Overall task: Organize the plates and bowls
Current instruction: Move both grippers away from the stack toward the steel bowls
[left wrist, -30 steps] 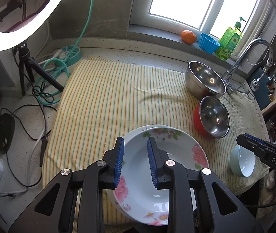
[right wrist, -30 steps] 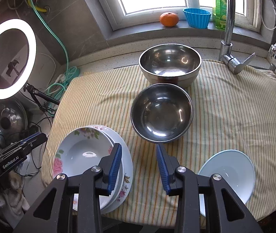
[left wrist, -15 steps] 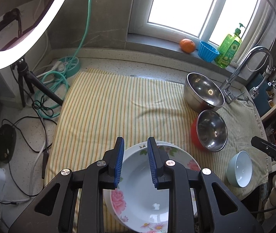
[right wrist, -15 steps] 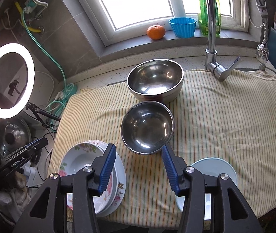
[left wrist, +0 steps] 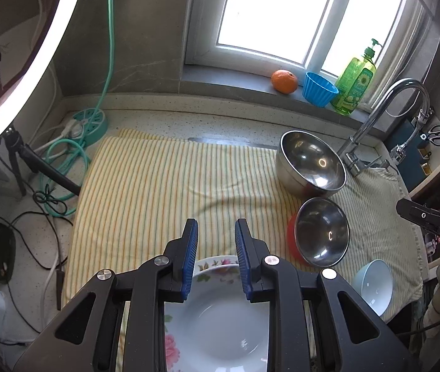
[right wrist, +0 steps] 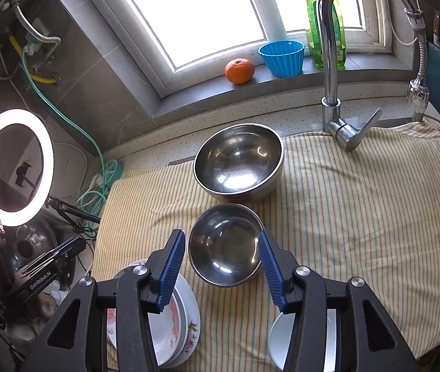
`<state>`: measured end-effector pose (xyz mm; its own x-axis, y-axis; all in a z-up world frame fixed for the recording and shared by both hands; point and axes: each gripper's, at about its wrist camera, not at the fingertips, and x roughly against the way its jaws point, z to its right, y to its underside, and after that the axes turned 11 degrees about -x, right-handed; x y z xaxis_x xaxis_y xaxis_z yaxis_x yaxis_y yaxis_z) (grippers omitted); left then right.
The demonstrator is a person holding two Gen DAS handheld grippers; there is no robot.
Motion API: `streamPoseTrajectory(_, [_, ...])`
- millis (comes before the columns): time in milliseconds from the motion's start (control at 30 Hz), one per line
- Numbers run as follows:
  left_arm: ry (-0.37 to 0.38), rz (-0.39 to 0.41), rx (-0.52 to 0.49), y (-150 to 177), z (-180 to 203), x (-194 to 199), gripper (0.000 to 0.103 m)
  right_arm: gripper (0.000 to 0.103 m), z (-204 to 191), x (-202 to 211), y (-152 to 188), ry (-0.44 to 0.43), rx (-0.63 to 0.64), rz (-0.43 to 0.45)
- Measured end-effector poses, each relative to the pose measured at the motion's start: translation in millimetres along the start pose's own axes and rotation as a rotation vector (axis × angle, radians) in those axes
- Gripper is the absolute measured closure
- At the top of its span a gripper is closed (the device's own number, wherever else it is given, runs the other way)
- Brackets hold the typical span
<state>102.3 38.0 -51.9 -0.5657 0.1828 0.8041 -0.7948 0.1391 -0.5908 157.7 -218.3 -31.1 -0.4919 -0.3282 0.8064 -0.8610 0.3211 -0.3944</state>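
Stacked floral plates [left wrist: 217, 319] lie at the near edge of the striped cloth [left wrist: 158, 192], under my left gripper [left wrist: 216, 226], which hangs open and holds nothing. A small steel bowl [left wrist: 322, 235] rests in a red bowl [left wrist: 291, 241], with a large steel bowl [left wrist: 311, 162] behind and a pale blue bowl [left wrist: 373, 290] near the front right. My right gripper [right wrist: 221, 238] is open above the small steel bowl [right wrist: 224, 245], pads apart from it. The right wrist view also shows the large steel bowl [right wrist: 238, 162], the plates [right wrist: 182, 319] and the blue bowl [right wrist: 277, 341].
A faucet [right wrist: 331, 62] stands at the back right of the cloth. An orange [right wrist: 239, 70], a blue cup [right wrist: 282, 57] and a green soap bottle [left wrist: 354, 80] sit on the sill. A ring light [right wrist: 12, 167], its tripod and cables [left wrist: 62, 161] crowd the left side.
Both grippers have drawn back and risen, so the plates and bowls sit lower and smaller in view. The right jaws stand wider than a second ago. The dishes have not moved.
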Motion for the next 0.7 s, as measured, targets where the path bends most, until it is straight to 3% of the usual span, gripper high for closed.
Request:
streamPoseTrajectory(400, [0.05, 0.019, -0.014, -43.9, 10.6, -19.0, 0.08, 0.058, -7.7, -21.9, -53.5, -0.026, 0.002, -0.017])
streamPoseTrajectory(700, [0.136, -0.049, 0.018, -67.8, 20.1, -63.2, 0.08, 0.065, 15.6, -65.1, -90.7, -0.024, -0.072, -0.085])
